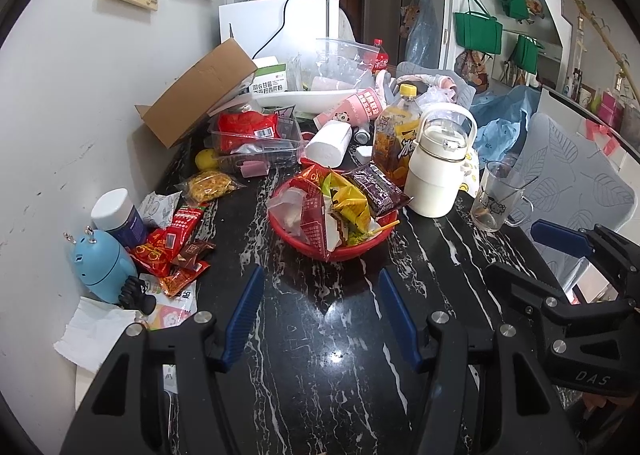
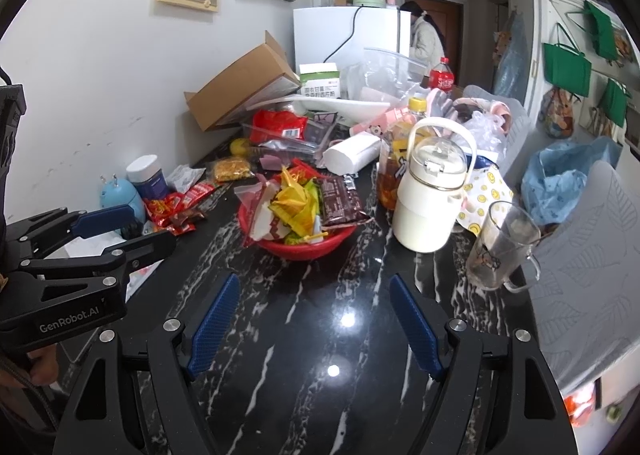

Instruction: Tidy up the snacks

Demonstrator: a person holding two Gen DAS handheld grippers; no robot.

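- The left gripper (image 1: 320, 319) hung spread and empty over bare tabletop (image 1: 320, 375), with the red basket (image 1: 340, 251) at its 12 o'clock.
- The right gripper (image 2: 314, 319) was likewise spread wide and held nothing; the basket sat at its 12 o'clock too, near but not touching.
- The task's things, the loose snacks (image 1: 172, 251), lay in a heap by the wall at the left gripper's 10 o'clock, between a blue gadget (image 1: 104, 267) and the basket.
- A yellow noodle pack (image 1: 208, 185) lay apart at about 11 o'clock.
- These looked like light foil or film packets: soft, crinkly, probably slippery, and likely crushable inside. A pinch on a sealed end or corner seam would probably hold best, not a squeeze on the filled middle.
- The overlapping packets could lift together, so the top one would probably be the safest first pick.
- The basket was already heaped: a brown packet (image 1: 376, 187) leaned over its right rim, with yellow wrappers (image 1: 352, 203) in the middle and a red pouch (image 1: 314, 223) plus clear bags on the left. Anything added might slide off.
- A clear tray (image 1: 256, 139) behind it, at 11 o'clock, held a red bag (image 1: 248, 127) and what looked like dark fruit.
- A white jug (image 1: 436, 171) and a glass mug (image 1: 494, 195) stood at 1 o'clock; the mug looked nearly empty and fragile.
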